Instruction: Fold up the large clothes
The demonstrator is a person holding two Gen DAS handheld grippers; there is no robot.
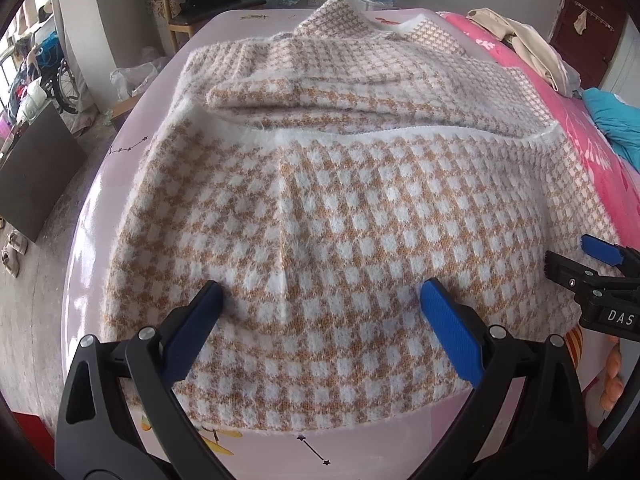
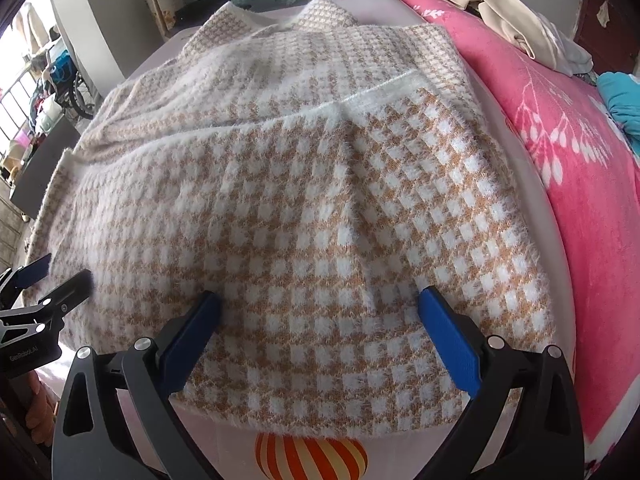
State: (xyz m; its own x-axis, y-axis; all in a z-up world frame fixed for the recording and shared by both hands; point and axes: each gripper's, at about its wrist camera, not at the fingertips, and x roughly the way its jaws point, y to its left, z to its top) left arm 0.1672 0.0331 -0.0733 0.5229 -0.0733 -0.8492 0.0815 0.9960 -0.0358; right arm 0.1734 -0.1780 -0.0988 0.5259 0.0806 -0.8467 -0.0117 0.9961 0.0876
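White capital letters "DAS" stand on the black plastic body of the right gripper at the right edge of the left wrist view, and small white lettering reading roughly "GenRobot.AI" stands on the black plastic body of the left gripper at the lower left of the right wrist view.

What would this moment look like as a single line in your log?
stage: mid-fold | checked sweater: near part folded over, lying on bed | left claw: open, empty, over near hem | right claw: open, empty, over near hem
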